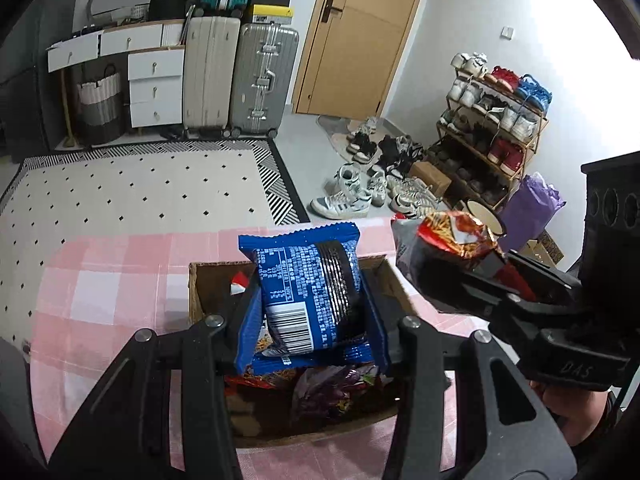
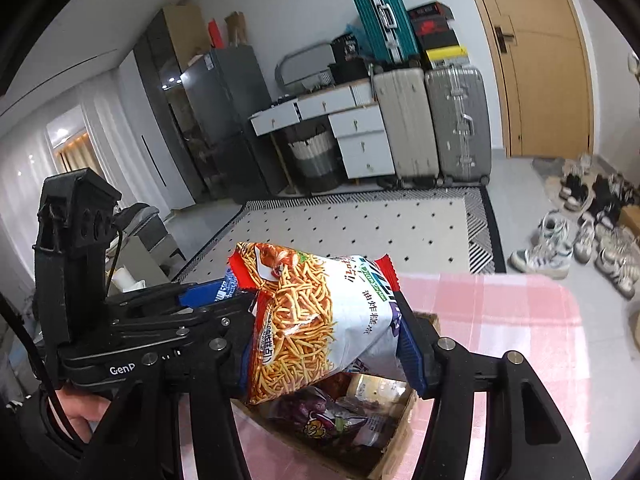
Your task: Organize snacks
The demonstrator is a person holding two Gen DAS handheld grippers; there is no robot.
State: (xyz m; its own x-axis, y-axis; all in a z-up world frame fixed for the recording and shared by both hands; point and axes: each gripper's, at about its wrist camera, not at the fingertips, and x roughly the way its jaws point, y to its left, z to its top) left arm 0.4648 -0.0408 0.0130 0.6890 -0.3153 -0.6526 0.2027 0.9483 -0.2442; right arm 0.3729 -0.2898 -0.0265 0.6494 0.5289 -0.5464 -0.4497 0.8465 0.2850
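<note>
The left hand-held gripper (image 1: 308, 312) is clamped on a blue packet (image 1: 306, 292) above the box (image 1: 196, 292) on the desk (image 1: 100, 280). The right hand-held gripper (image 2: 324, 332) pinches a noodle-snack bag (image 2: 316, 316) just right. Both look light, crinkly, slippery and crushable; gripping mid-bag seems best.

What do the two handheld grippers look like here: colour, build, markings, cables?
Both are matte black, with angular slotted finger arms, silver screw heads at the pivots and blue ribbed pads. The left gripper shows white "GenP" lettering, a boxy black upright block and a thin black cable in the right wrist view. The right gripper bears embossed "DAS" lettering.
</note>
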